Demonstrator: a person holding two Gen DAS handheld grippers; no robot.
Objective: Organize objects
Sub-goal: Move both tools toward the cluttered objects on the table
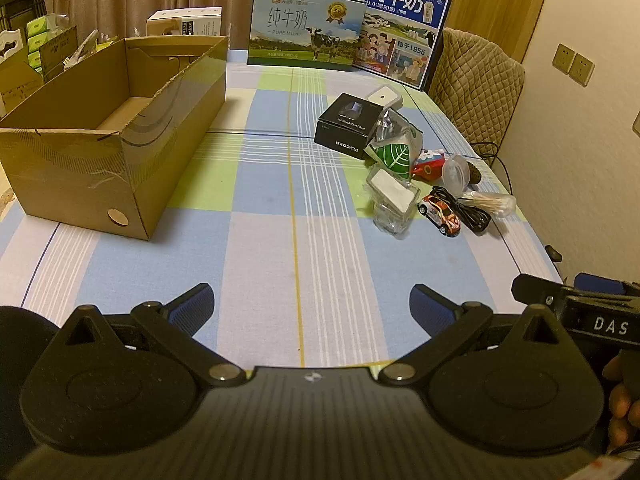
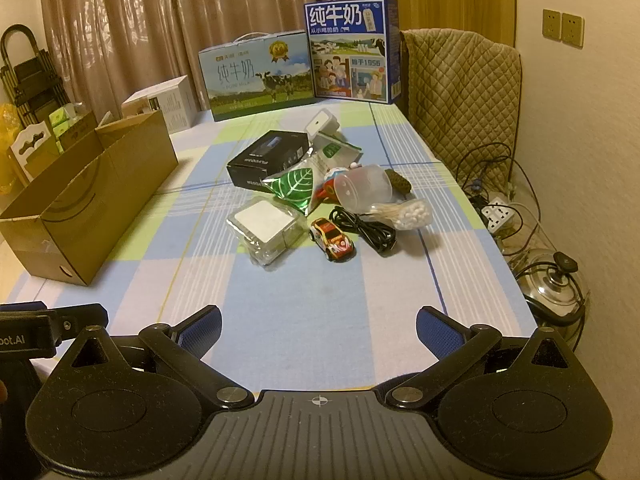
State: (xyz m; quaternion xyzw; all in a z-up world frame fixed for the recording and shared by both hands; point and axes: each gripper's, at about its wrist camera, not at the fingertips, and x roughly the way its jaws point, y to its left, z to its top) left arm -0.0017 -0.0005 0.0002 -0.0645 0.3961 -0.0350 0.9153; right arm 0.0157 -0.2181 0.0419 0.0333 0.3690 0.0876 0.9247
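Fingers of both grippers spread wide, nothing between them. Left gripper (image 1: 312,304) and right gripper (image 2: 318,326) hover side by side over bare checked tablecloth (image 1: 260,240), both tilted down toward it.

Ahead of the right fingers, nearest first: one toy car (image 2: 332,239), one coiled black cable (image 2: 362,228), one clear plastic case (image 2: 264,228) with a white block inside. Just beyond: one bag of cotton swabs (image 2: 404,212), one clear cup (image 2: 366,188) on its side, one green leaf-print pouch (image 2: 298,186). A red item and a dark lump sit half hidden behind the cup; identity unclear. Further: one black box (image 2: 268,158), one small white device (image 2: 320,122).

Ahead-left of the left fingers: one open cardboard box (image 1: 108,136), what shows of its inside bare; likely the destination. Far edge: two milk cartons (image 1: 306,26).

Risks, as judged: the pile is tight, pieces touching and overlapping, so closing on one may drag a neighbour. The car could roll off if nudged. The cable could snag and trail. The crinkly case and pouch may slip from the pads. The cup could roll away.
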